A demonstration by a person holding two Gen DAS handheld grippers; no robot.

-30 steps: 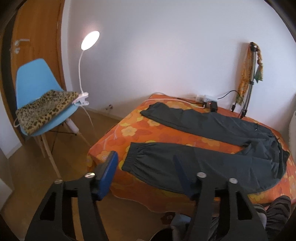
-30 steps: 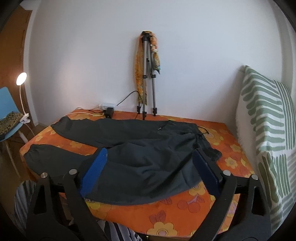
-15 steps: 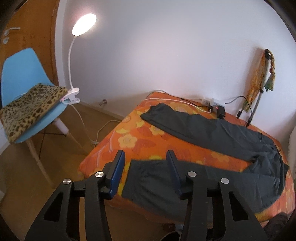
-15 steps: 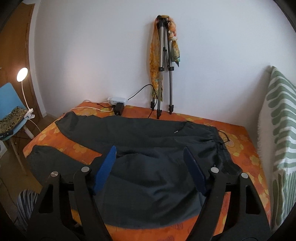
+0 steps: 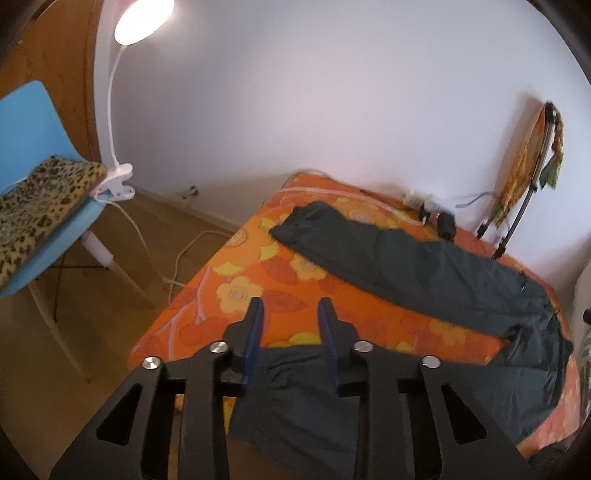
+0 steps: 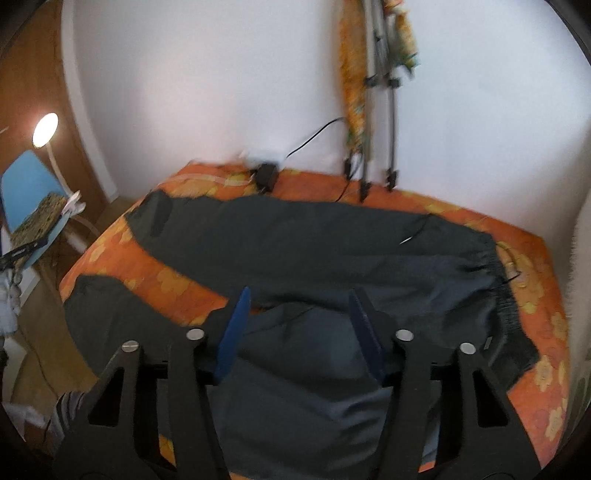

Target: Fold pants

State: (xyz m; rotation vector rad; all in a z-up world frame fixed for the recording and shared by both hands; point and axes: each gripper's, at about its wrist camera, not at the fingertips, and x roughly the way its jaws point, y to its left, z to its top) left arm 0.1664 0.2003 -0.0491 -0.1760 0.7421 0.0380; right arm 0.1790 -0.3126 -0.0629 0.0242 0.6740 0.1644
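Dark grey pants (image 5: 417,273) lie spread flat on an orange flowered bedspread (image 5: 258,273), legs apart and pointing left, waistband at the right (image 6: 491,273). My left gripper (image 5: 291,310) is open with a narrow gap, hovering above the cuff of the near leg (image 5: 295,387) at the bed's left end. My right gripper (image 6: 299,299) is open wider, above the crotch and upper near leg (image 6: 314,362). Neither holds cloth.
A blue chair (image 5: 33,155) with a leopard-print cushion and a clip lamp (image 5: 144,18) stands left of the bed. A tripod with a scarf (image 6: 373,92), a power strip and black adapter (image 6: 266,173) sit at the far wall. A striped pillow edge shows right.
Both grippers have moved forward and down toward the pants. The left jaws have narrowed markedly; the right jaws have narrowed a little.
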